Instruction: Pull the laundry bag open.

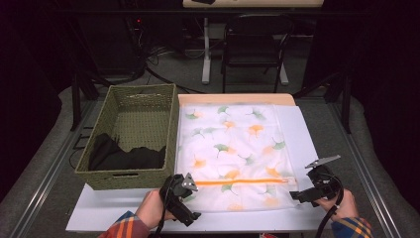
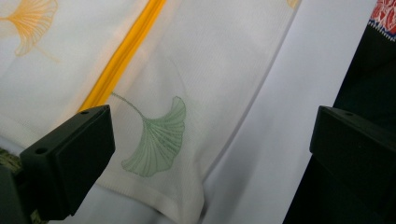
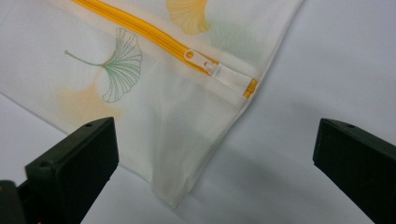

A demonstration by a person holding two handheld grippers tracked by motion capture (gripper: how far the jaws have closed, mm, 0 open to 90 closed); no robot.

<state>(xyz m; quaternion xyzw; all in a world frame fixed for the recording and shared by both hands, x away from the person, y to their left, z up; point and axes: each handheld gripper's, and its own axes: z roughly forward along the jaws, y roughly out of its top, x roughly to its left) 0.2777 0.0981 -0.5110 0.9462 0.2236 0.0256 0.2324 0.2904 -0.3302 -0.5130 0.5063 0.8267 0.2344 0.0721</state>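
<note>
A white mesh bag (image 1: 233, 144) printed with green and orange ginkgo leaves lies flat on the white table (image 1: 302, 134). An orange zipper (image 1: 242, 182) runs across its near end, and its pull (image 3: 198, 59) sits at the right end, so the zipper is closed. My left gripper (image 1: 188, 198) hovers at the bag's near left corner with its jaws wide open. In the left gripper view the bag (image 2: 210, 60) lies below the open left gripper (image 2: 210, 154). My right gripper (image 1: 307, 186) is open at the near right corner (image 3: 177, 196), and nothing is pinched between its jaws.
A woven green basket (image 1: 171, 134) stands left of the bag, touching its edge, with dark cloth (image 1: 124, 156) inside. A black chair (image 1: 255, 42) and cables are beyond the table. A bare strip of table runs along the bag's right side.
</note>
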